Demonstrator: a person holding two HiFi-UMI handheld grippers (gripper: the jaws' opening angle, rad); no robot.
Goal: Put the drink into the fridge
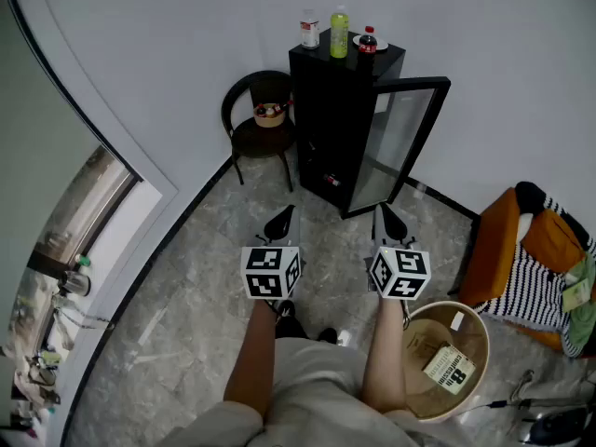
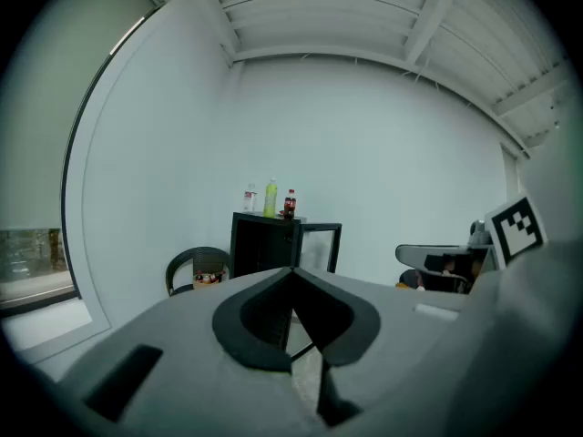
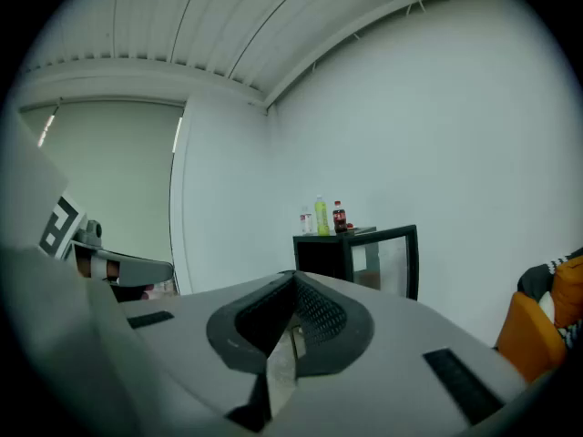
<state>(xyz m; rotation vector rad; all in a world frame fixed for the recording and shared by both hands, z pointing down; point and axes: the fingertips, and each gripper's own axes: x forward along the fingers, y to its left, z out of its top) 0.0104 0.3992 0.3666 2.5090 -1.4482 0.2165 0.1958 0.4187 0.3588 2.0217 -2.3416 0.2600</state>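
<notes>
A black fridge stands against the far wall with its glass door swung open. On its top are a clear bottle, a green drink bottle and a small cola bottle. My left gripper and right gripper hang side by side over the floor, well short of the fridge, both pointing at it. Both are shut with nothing between the jaws. The left gripper view shows the fridge and green bottle far off. The right gripper view shows the same fridge and green bottle.
A black round chair with a small basket on its seat stands left of the fridge. A wicker bin holding a box is by my right leg. An orange seat with striped cloth sits at the right. A window sill runs along the left.
</notes>
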